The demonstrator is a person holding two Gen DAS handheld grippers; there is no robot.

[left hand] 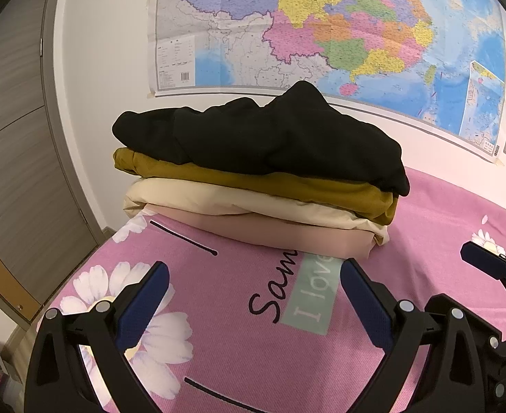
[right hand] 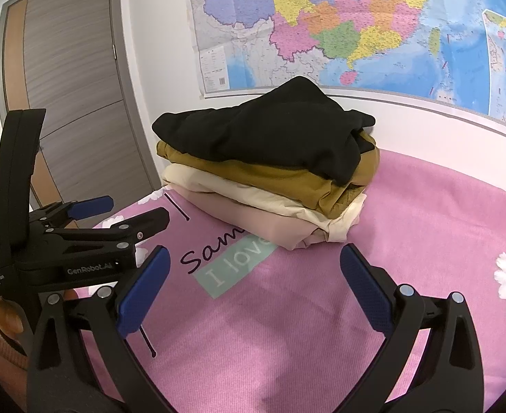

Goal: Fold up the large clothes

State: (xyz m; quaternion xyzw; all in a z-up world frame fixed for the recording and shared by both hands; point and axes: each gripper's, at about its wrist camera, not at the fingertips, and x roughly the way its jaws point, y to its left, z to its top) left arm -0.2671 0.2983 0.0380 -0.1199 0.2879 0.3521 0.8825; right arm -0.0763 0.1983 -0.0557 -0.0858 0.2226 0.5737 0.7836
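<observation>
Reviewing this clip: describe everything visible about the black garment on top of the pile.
The black garment tops a stack of four folded clothes on the pink bedspread. It is matte, thick-looking fabric, loosely folded and lumpier than the layers below, with a peak rising at the back before the wall map. It rests directly on the mustard garment, its near right corner drooping over that edge. Neither gripper touches it.

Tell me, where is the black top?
In both views, the black top lies on top of the pile, right above the mustard cloth, on the pink bedspread below the wall map.
</observation>
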